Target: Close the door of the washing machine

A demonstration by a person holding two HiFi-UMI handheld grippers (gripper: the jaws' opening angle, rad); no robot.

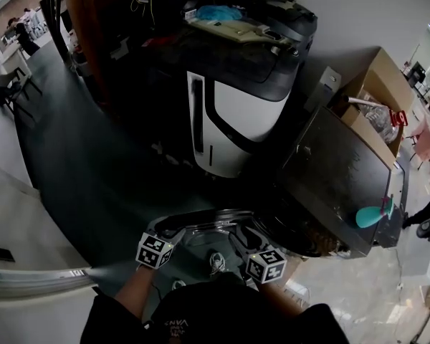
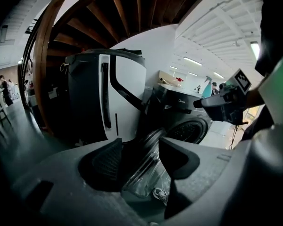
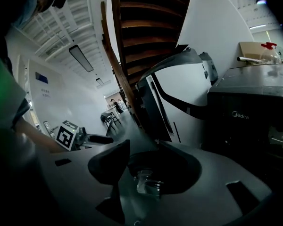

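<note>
Washing machine (image 1: pixel 344 185) door (image 2: pixel 142 173) stands swung open, clear glass bowl showing. Left hand-held gripper (image 2: pixel 140 147) and right hand-held gripper (image 3: pixel 144 161) are both released, jaws apart above it. Bare floor (image 1: pixel 93 170) lies to the left.

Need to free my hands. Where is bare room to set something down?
Bare: the dark floor left of the white-and-black machine, and most of the washing machine top, but for the teal object. Crowded: the cardboard box.

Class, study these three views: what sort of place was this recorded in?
Probably an open-plan lab or workshop hall, not a home: a washing machine stands on open floor near a wooden staircase, with people at desks beyond.
</note>
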